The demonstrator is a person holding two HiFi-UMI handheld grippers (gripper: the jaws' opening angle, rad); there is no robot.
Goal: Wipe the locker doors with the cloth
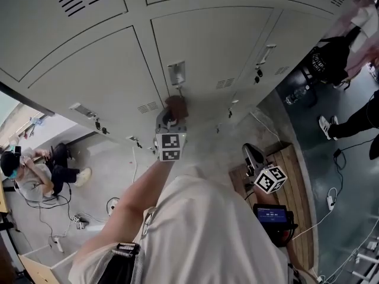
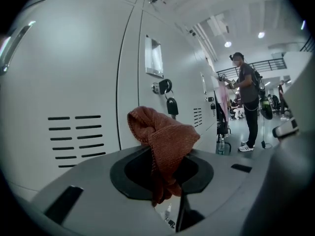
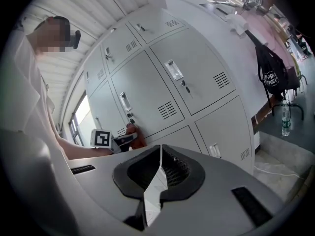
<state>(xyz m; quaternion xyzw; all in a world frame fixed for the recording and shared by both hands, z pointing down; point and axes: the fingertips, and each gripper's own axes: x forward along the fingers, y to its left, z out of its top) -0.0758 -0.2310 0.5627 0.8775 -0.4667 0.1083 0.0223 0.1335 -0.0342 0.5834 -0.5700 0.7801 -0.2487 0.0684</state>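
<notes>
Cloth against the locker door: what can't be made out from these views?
- Contact between cloth and locker door: in the head view the left gripper covers it, and the left gripper view cannot show a gap.
- Dirt or wiped streaks on the door: too faint in every view.
- Lockers below: hidden by the person's shoulder in the head view.

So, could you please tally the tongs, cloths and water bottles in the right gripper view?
Tongs: 2, left tongs and right tongs
Cloths: 1, the rust-red cloth
Water bottles: 1, the water bottle on the floor
Total: 4
</notes>
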